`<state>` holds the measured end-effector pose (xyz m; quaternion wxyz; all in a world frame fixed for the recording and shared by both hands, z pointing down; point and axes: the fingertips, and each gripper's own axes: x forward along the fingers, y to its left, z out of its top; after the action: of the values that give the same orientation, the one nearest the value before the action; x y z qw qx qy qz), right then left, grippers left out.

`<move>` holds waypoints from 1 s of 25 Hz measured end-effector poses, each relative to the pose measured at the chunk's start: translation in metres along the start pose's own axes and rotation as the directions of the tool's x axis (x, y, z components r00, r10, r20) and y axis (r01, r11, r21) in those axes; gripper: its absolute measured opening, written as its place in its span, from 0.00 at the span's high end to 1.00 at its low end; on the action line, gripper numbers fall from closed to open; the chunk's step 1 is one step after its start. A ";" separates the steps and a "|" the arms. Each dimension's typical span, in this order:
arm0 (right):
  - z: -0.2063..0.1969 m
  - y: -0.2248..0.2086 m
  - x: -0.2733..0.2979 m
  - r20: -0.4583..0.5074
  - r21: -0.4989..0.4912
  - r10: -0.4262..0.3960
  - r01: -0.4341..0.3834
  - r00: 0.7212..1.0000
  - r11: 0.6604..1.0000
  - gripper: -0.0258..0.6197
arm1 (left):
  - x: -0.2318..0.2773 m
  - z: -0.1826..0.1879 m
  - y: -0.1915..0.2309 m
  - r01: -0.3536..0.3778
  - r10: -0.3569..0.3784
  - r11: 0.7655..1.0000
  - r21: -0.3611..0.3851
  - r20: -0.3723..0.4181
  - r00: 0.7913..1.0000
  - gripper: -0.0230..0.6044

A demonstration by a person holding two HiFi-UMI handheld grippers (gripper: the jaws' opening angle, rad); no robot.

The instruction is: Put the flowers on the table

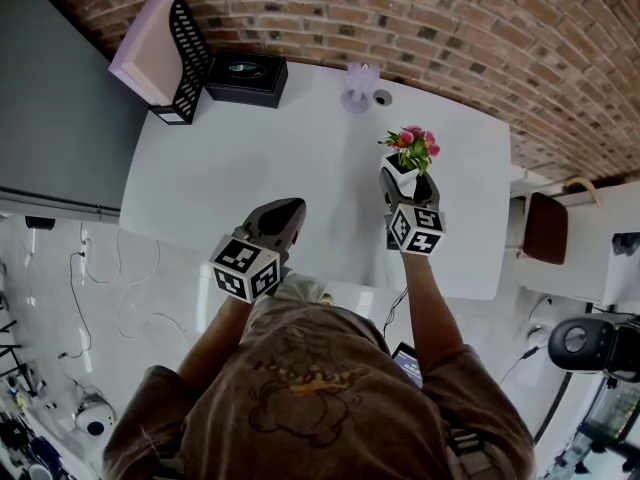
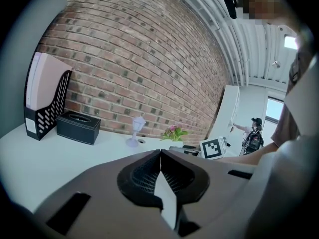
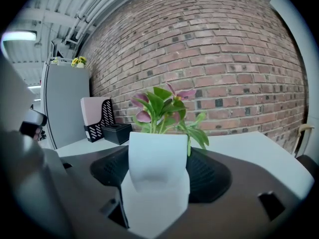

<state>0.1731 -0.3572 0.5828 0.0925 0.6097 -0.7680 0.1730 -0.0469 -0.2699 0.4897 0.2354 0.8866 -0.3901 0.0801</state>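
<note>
Person: a brown shirt fills the bottom of the head view, with both forearms reaching out over the desk.
Left tongs: the jaws are pressed together with nothing between them. They hang over the near part of the desk, well apart from the plant.
Right tongs: clamped on the white pot, one jaw against each side.
Flowers: pink blooms and green leaves stand upright in the pot, over the right part of the desk.
Contact: no view shows whether the pot's base touches the desk.
Back of desk: a file holder, a black box and a small lilac lamp sit along the brick wall, well apart from the plant.
Progress: probably late, since the plant is over the desk and held level.
Left to do: likely to seat the base if it is not down, then open the right tongs and draw them clear without tipping the pot.
</note>
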 end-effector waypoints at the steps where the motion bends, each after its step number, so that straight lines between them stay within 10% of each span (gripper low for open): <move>1: -0.003 -0.002 0.004 -0.008 -0.001 -0.002 0.002 1.000 1.000 0.42 | 0.001 0.000 0.001 0.000 0.000 1.000 0.000 -0.004 1.000 0.93; 25: -0.055 -0.021 0.061 -0.107 -0.009 -0.046 0.046 0.993 0.999 0.42 | 0.026 -0.014 0.019 0.019 -0.022 0.999 -0.042 -0.071 0.997 0.93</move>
<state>0.1754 -0.3963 0.6583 0.1396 0.6167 -0.7482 0.2009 -0.0426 -0.2912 0.5167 0.2682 0.8822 -0.3736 0.1014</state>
